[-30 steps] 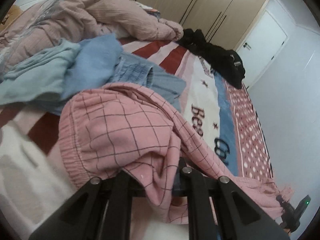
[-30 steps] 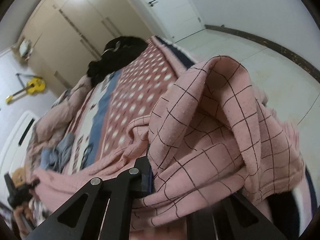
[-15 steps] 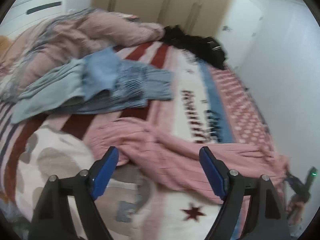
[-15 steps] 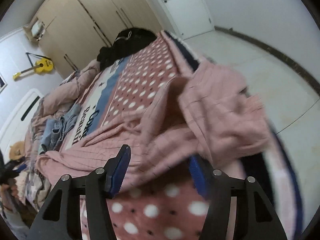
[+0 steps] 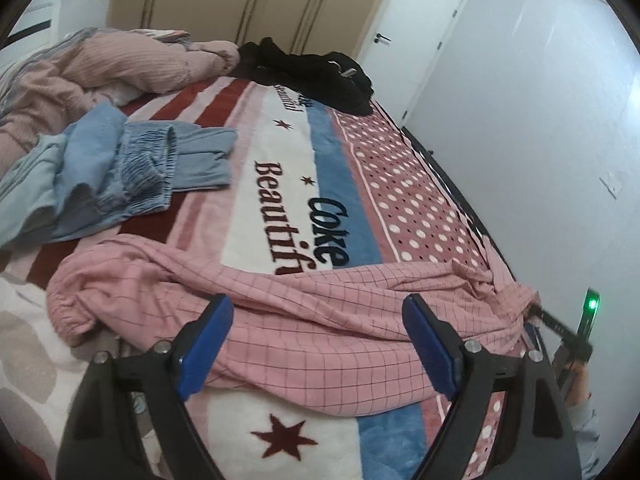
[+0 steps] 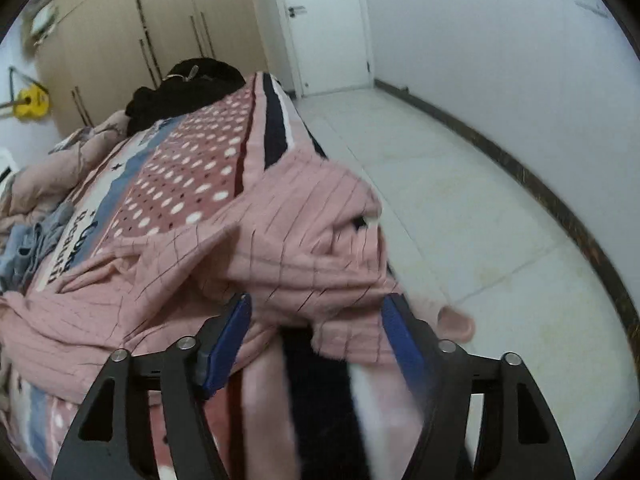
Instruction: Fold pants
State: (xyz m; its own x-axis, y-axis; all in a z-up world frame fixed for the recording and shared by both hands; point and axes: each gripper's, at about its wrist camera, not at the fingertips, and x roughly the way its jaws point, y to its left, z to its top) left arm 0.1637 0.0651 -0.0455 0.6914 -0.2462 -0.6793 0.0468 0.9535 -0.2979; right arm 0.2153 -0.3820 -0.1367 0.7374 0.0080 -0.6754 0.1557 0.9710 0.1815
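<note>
Your left gripper [image 5: 316, 344] hangs with jaws wide and empty above the pink checked pants [image 5: 304, 320] stretched across the bed [image 5: 280, 184]; your right gripper's [image 6: 316, 336] jaws are opening over the crumpled end at the bed's edge.

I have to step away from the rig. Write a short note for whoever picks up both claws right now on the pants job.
Left claw: open, holding nothing, above the waist end of the pink checked pants.
Right claw: jaws opening, pads not pressing the cloth; the leg end lies bunched at the bed edge.
Done: pants laid roughly lengthwise across the blanket, still wrinkled.
Left: smooth them flat, then make every fold.
</note>
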